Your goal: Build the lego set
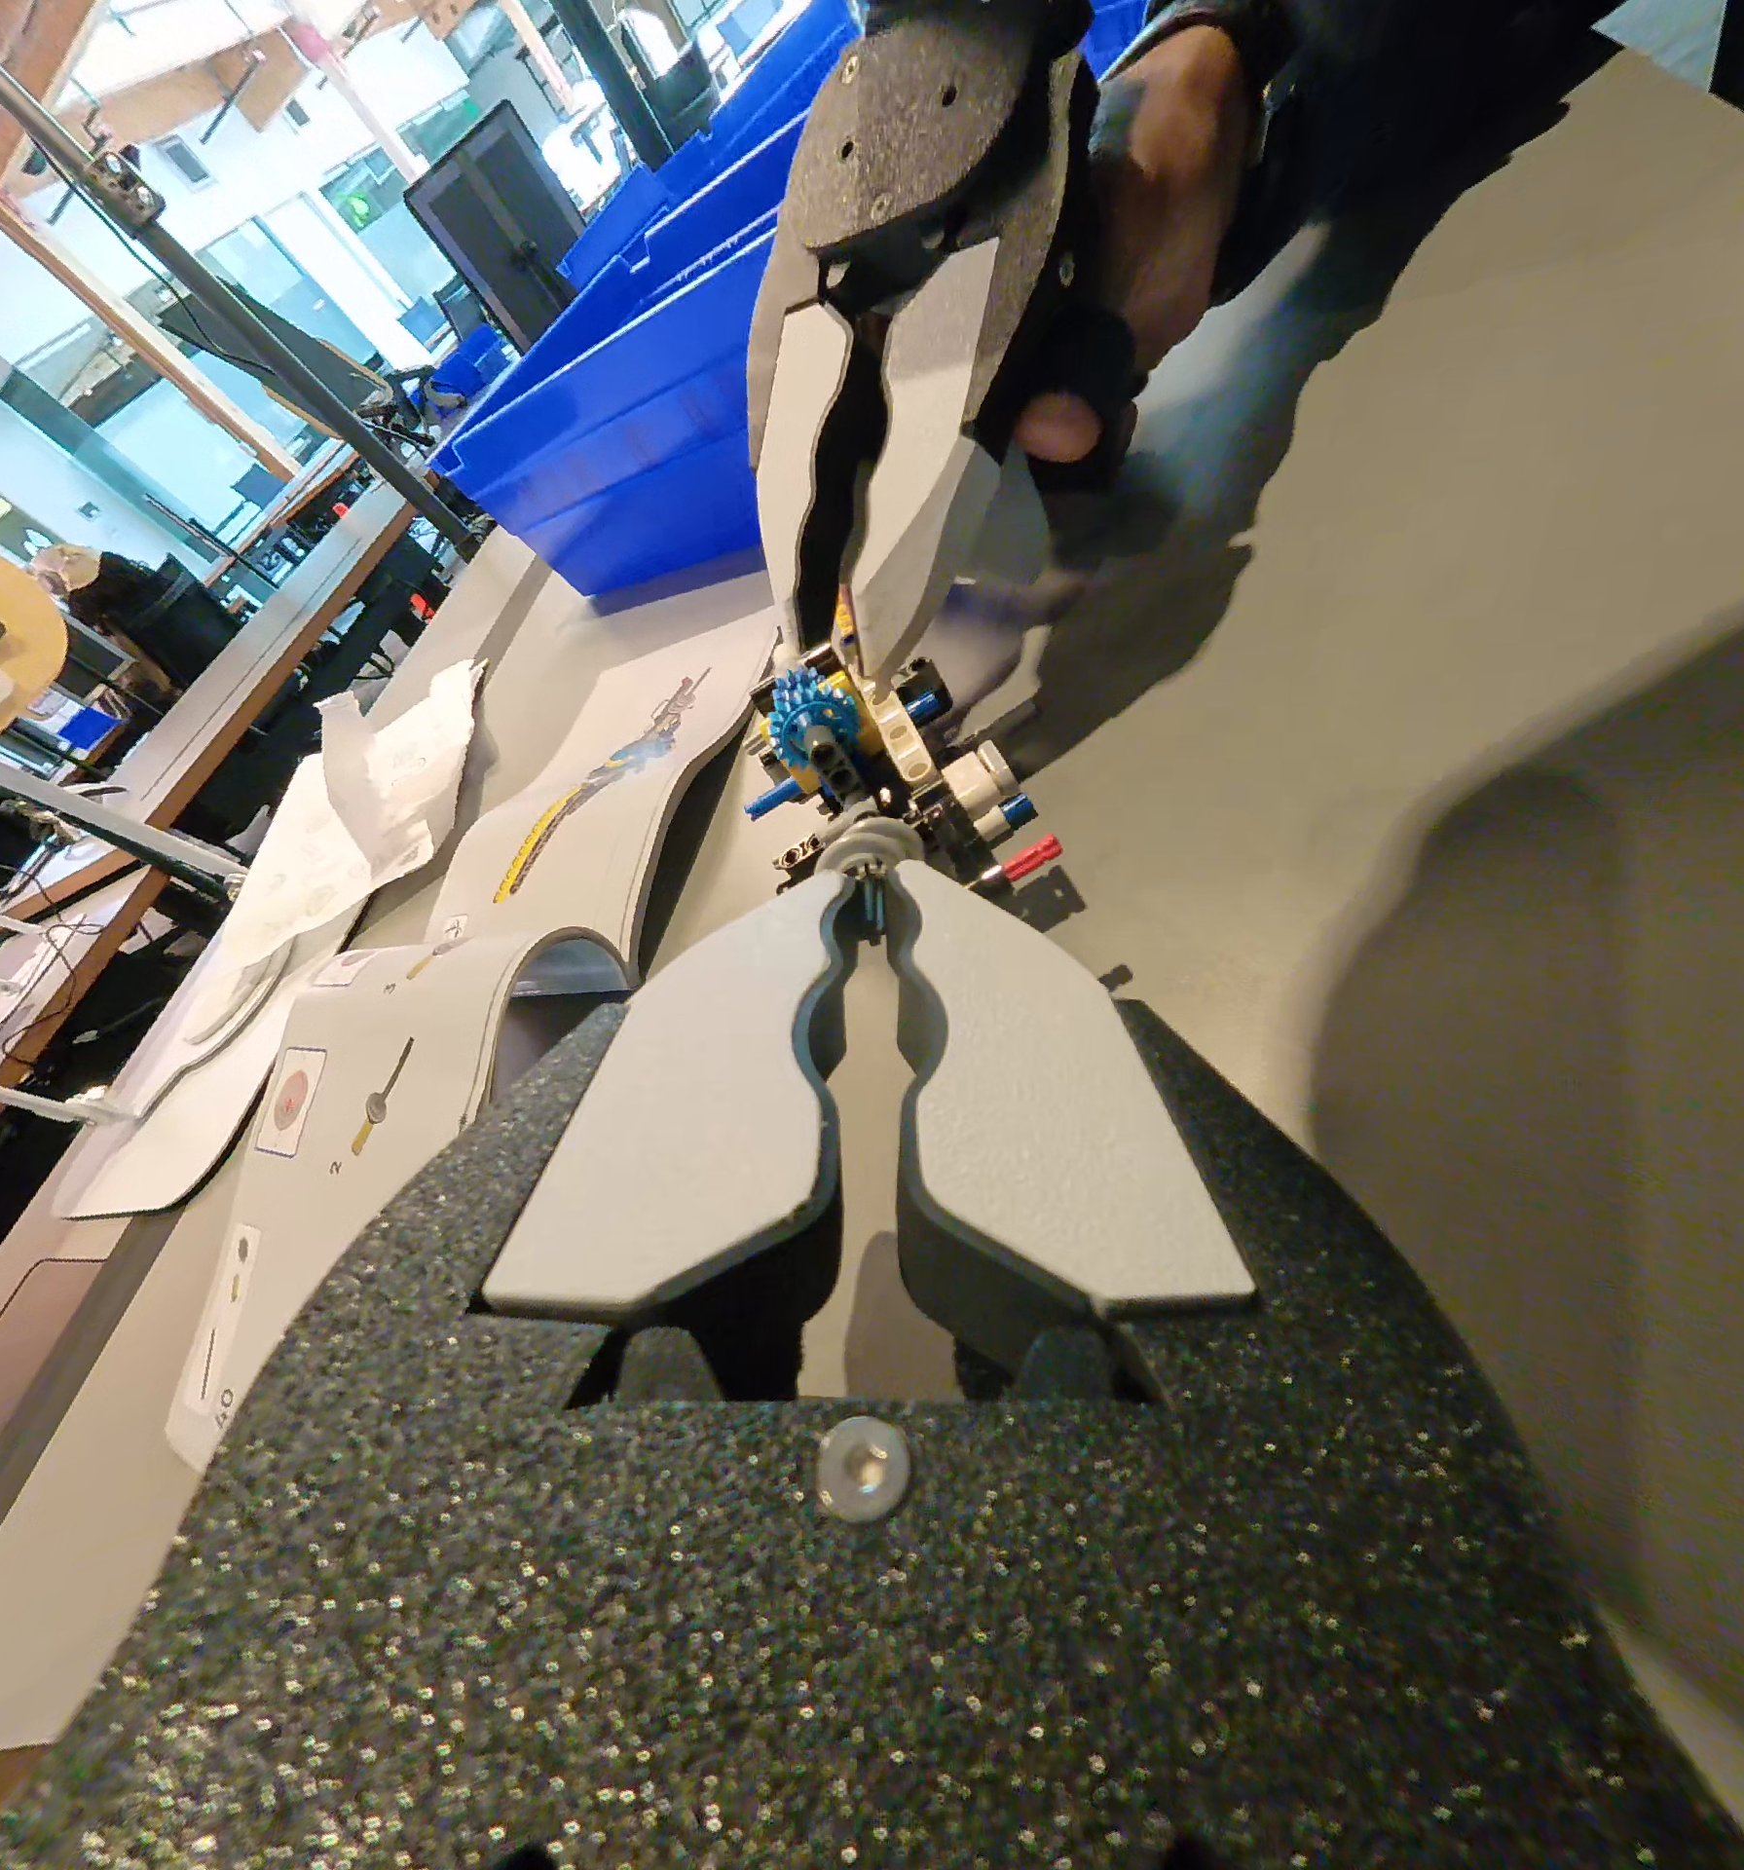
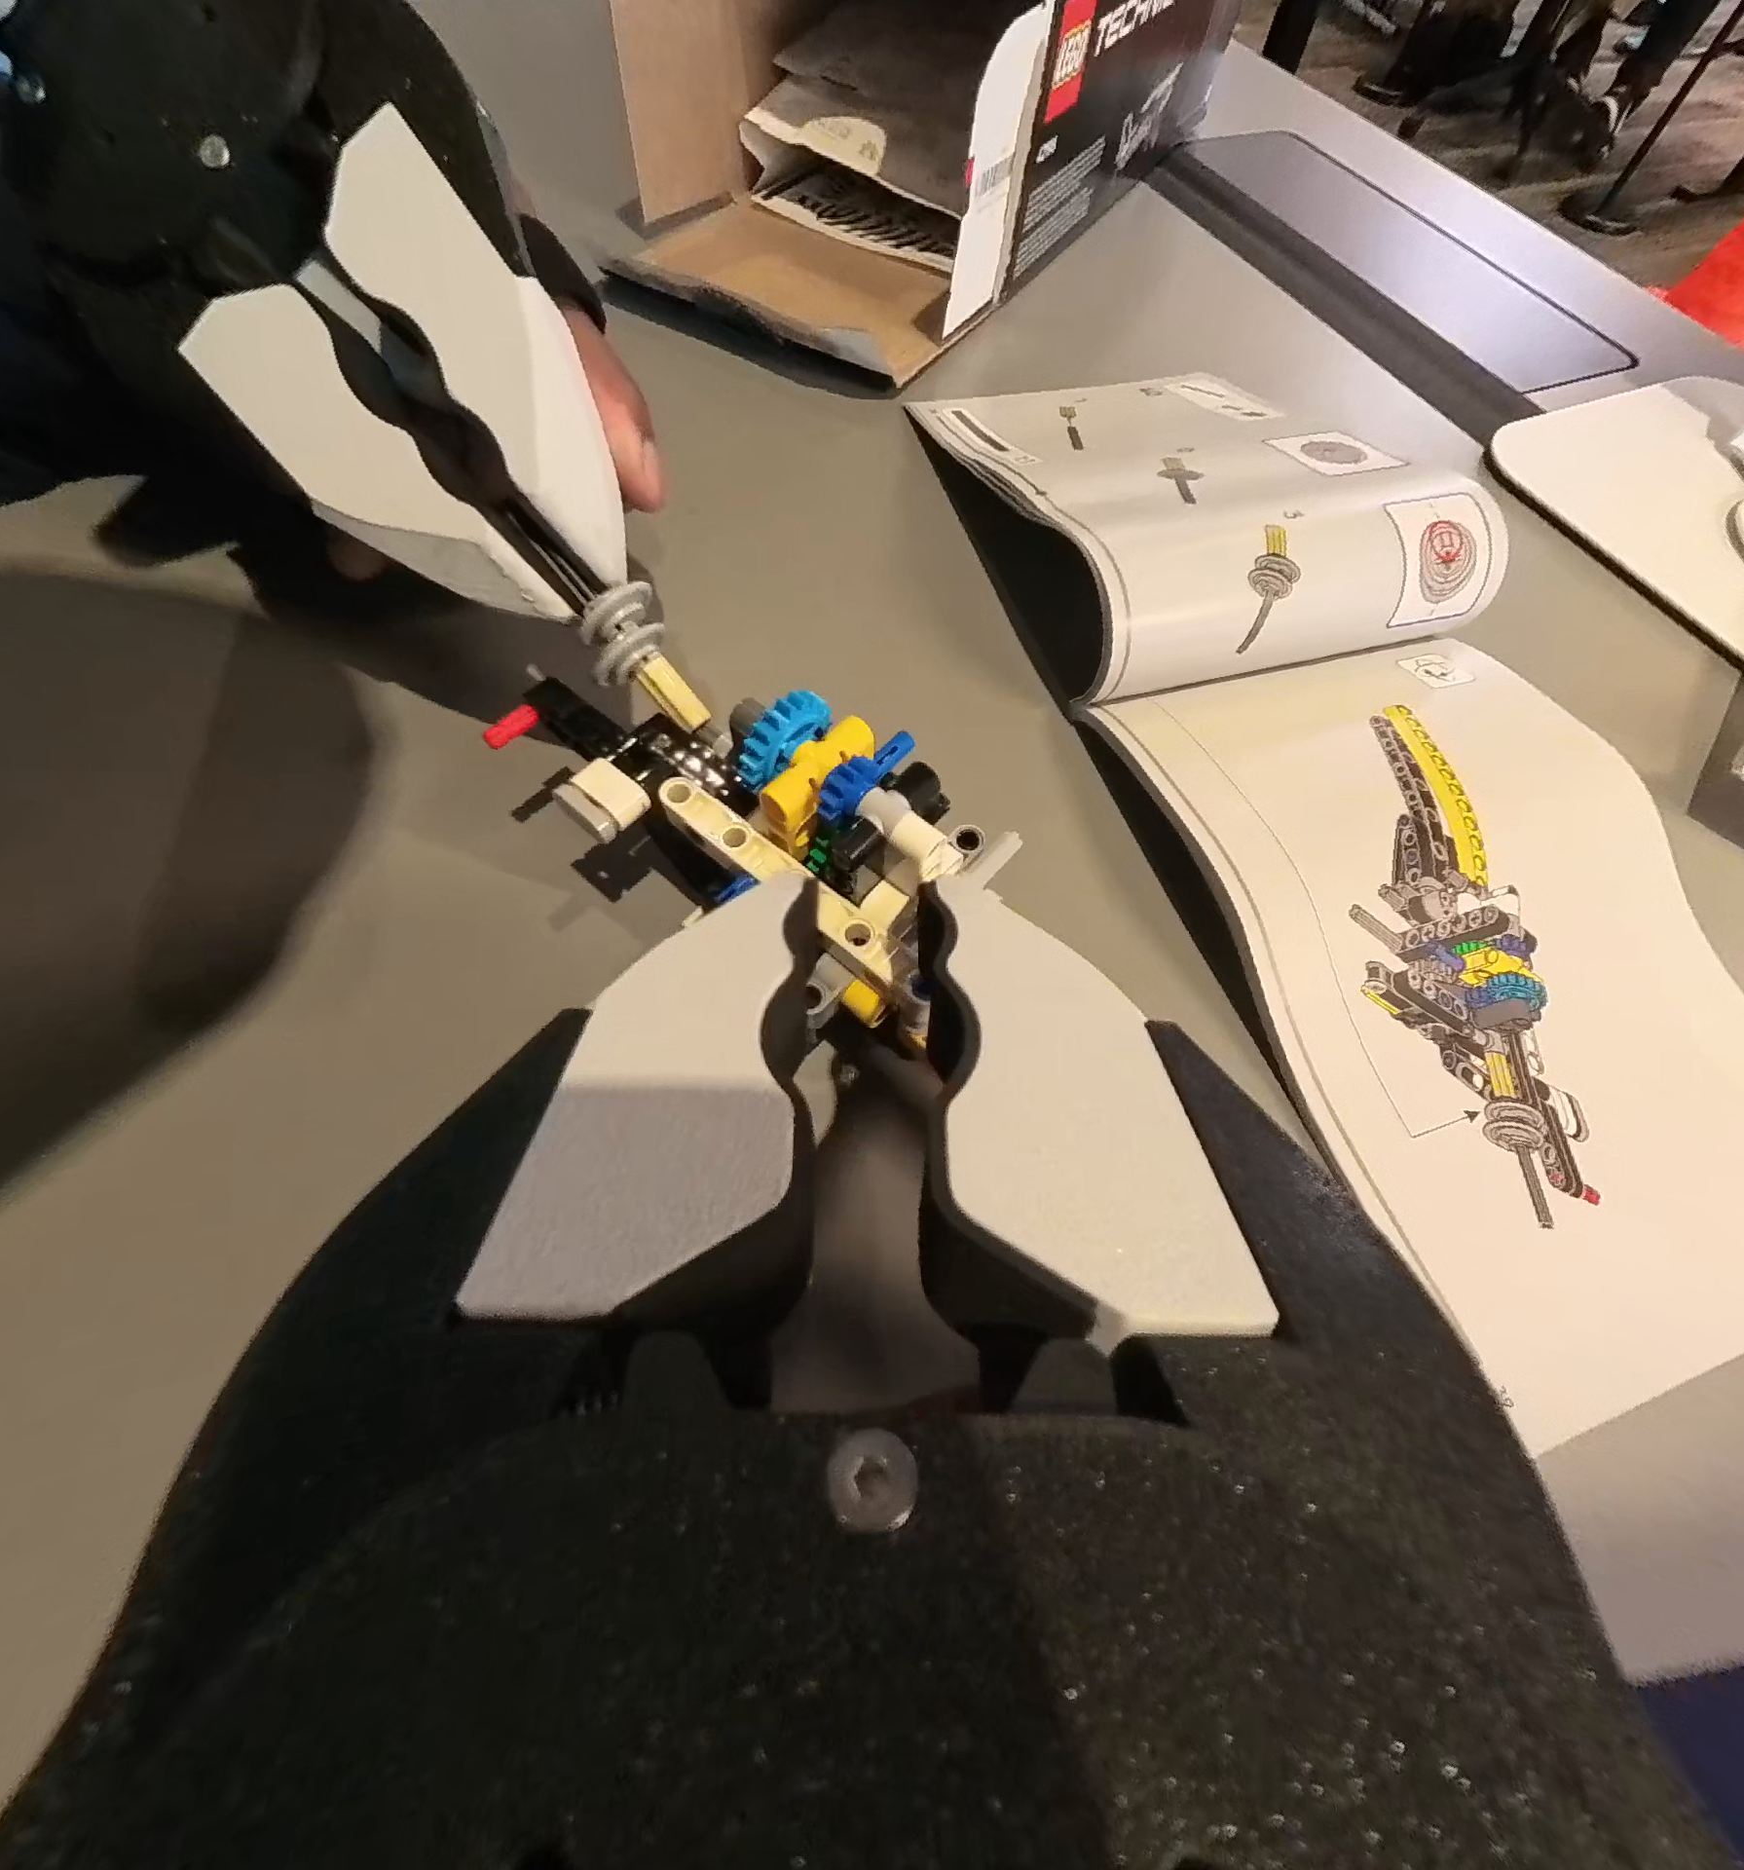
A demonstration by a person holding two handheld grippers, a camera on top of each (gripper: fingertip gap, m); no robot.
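A partly built Lego assembly [image 2: 797,779] with blue gears, yellow connectors and white and black beams sits low over the grey table [image 2: 240,1113]. My right gripper [image 2: 862,911] is shut on its near end. My left gripper [image 1: 873,896] is shut on a thin black axle [image 1: 873,916] that carries a grey ridged gear piece [image 1: 873,840]. The tip of this axle part meets the assembly's far end. In the right wrist view the left gripper [image 2: 584,597] comes in from the upper left, with the grey gear piece [image 2: 625,632] just past its tips. In the left wrist view the right gripper [image 1: 847,648] grips the assembly [image 1: 847,739] from above.
An open instruction booklet [image 2: 1454,911] lies to the right of the assembly. The opened Lego box [image 2: 1100,132] stands behind it, and a white tray [image 2: 1636,486] is at the far right. Blue bins [image 1: 625,435] and torn paper bags [image 1: 382,799] lie along the table's far side. The grippers' ends are close to 8 centimetres from one another.
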